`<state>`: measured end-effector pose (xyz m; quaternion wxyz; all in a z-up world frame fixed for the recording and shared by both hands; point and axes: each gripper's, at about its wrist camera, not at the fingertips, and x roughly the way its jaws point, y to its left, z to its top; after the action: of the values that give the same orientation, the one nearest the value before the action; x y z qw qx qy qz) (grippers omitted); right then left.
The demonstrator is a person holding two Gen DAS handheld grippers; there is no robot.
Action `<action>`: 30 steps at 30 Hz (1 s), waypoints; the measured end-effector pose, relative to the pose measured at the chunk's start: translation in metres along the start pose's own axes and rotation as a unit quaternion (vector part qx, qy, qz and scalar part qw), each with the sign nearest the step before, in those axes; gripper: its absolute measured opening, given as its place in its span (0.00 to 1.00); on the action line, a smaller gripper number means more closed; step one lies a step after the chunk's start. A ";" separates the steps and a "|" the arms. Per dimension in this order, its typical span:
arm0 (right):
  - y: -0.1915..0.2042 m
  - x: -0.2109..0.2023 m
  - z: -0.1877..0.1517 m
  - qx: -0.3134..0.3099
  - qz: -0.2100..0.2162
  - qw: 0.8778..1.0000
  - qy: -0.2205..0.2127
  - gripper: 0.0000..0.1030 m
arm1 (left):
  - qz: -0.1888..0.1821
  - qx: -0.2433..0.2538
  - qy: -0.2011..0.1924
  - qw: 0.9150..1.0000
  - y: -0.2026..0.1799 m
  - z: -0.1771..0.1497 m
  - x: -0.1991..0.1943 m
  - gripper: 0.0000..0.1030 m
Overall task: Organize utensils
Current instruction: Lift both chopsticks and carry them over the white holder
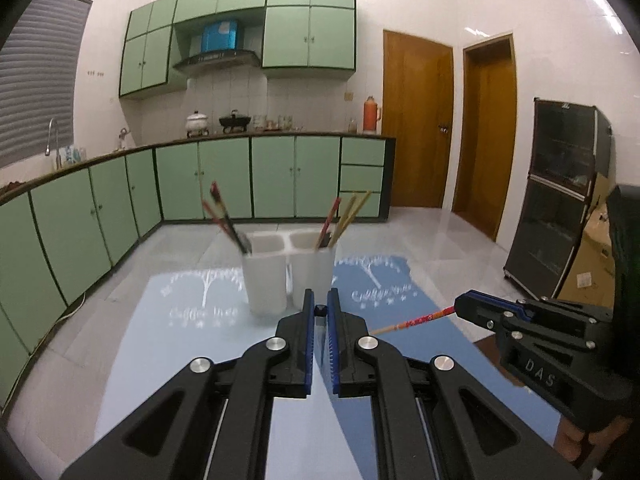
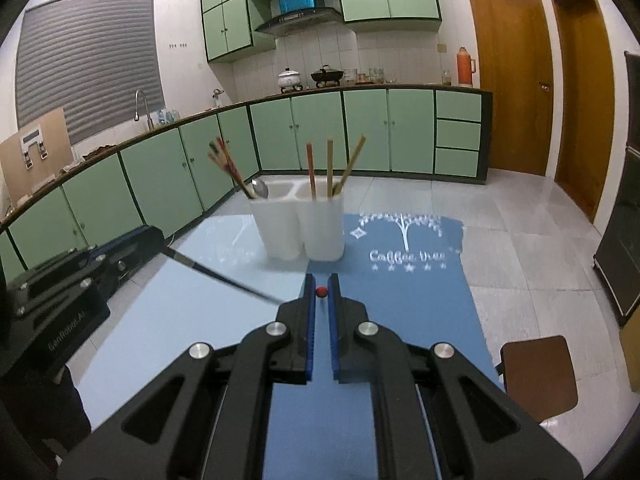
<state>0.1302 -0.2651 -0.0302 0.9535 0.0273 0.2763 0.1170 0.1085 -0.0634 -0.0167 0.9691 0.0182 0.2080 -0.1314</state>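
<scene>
Between the left tongs (image 1: 319, 307), a black chopstick (image 2: 224, 278) is being gripped: its dark butt end is showing in the narrow gap in the left view, and in the right view its shaft is slanting out from those tongs (image 2: 156, 246), blurred, toward the right tongs (image 2: 321, 289). The right tongs are clamping a red chopstick (image 1: 416, 322), its round red end sitting between the blue pads (image 2: 309, 332); in the left view the patterned shaft is pointing out of those tongs (image 1: 460, 307) toward the left ones.

Both tongs are hovering over the counter (image 1: 132, 344), short of the holder (image 1: 288, 276), a white caddy with several compartments standing where the pale mat (image 1: 192, 320) and the darker blue mat (image 2: 400, 304) meet. Red and dark chopsticks (image 1: 222, 216) are leaning out of the holder's left front cup, and a spoon (image 2: 261, 188) is sitting with them. Tan and reddish chopsticks (image 2: 330, 168) are standing in the right front cup. The two rear compartments are showing only pale insides.

Beyond the holder, green cabinets (image 1: 224, 176) are running along the wall, with wooden doors (image 1: 418, 120) to their right.
</scene>
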 end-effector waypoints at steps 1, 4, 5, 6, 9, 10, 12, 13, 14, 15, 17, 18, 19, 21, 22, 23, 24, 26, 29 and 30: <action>0.000 0.000 0.005 0.002 0.004 1.000 -0.001 0.05 | -0.002 0.000 -0.002 1.000 0.001 0.004 0.000 0.06; -0.001 -0.003 0.023 0.005 0.015 1.000 -0.008 0.05 | -0.003 0.000 -0.010 1.000 0.001 0.012 0.000 0.06; 0.000 -0.002 0.028 0.005 0.017 1.000 -0.010 0.05 | -0.004 -0.001 -0.012 1.000 0.002 0.014 0.001 0.06; 0.001 -0.002 0.034 0.004 0.019 1.000 -0.011 0.05 | -0.005 -0.002 -0.014 1.000 0.002 0.016 0.000 0.06; 0.004 0.000 0.046 0.001 0.024 1.000 -0.012 0.05 | -0.005 -0.004 -0.022 1.000 0.006 0.025 0.002 0.06; 0.006 0.000 0.051 -0.001 0.026 1.000 -0.015 0.05 | -0.004 -0.005 -0.025 1.000 0.007 0.027 0.001 0.06; 0.009 -0.001 0.060 -0.005 0.030 0.999 -0.023 0.05 | -0.003 -0.006 -0.033 0.999 0.010 0.032 -0.002 0.06; 0.010 -0.002 0.063 -0.008 0.031 0.999 -0.028 0.05 | -0.002 -0.006 -0.037 0.999 0.010 0.034 -0.004 0.06; 0.012 -0.002 0.067 -0.011 0.034 0.999 -0.032 0.05 | -0.001 -0.006 -0.042 0.999 0.011 0.037 -0.006 0.06; 0.013 -0.003 0.068 -0.013 0.035 0.999 -0.036 0.05 | 0.001 -0.005 -0.045 0.999 0.011 0.039 -0.006 0.06; 0.016 -0.003 0.079 -0.018 0.040 0.998 -0.043 0.05 | 0.003 -0.006 -0.055 0.998 0.014 0.046 -0.007 0.06; 0.016 -0.003 0.083 -0.020 0.042 0.998 -0.045 0.05 | 0.005 -0.007 -0.058 0.998 0.015 0.047 -0.008 0.06; 0.018 -0.002 0.090 -0.022 0.045 0.998 -0.048 0.05 | 0.005 -0.008 -0.062 0.998 0.017 0.051 -0.007 0.06; 0.020 -0.002 0.100 -0.026 0.048 0.997 -0.055 0.05 | 0.007 -0.009 -0.070 0.997 0.021 0.059 -0.006 0.06; 0.021 -0.001 0.104 -0.027 0.049 0.997 -0.057 0.05 | 0.009 -0.009 -0.074 0.997 0.021 0.061 -0.006 0.06; 0.022 0.000 0.110 -0.027 0.050 0.996 -0.062 0.05 | 0.012 -0.011 -0.080 0.997 0.023 0.066 -0.005 0.06; 0.022 0.000 0.114 -0.027 0.051 0.996 -0.065 0.05 | 0.012 -0.013 -0.084 0.996 0.024 0.068 -0.005 0.06; 0.023 0.002 0.126 -0.023 0.054 0.995 -0.077 0.05 | 0.015 -0.020 -0.098 0.995 0.027 0.079 -0.003 0.06; 0.022 0.005 0.143 -0.010 0.056 0.994 -0.095 0.05 | 0.023 -0.020 -0.118 0.993 0.029 0.094 0.001 0.06; 0.022 0.006 0.149 -0.005 0.055 0.993 -0.102 0.05 | 0.025 -0.019 -0.125 0.992 0.030 0.099 0.003 0.06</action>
<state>0.2100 -0.2408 0.0956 0.9690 0.0492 0.1747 0.1675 0.1585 -0.0444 0.0716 0.9906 -0.0115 0.0875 -0.1042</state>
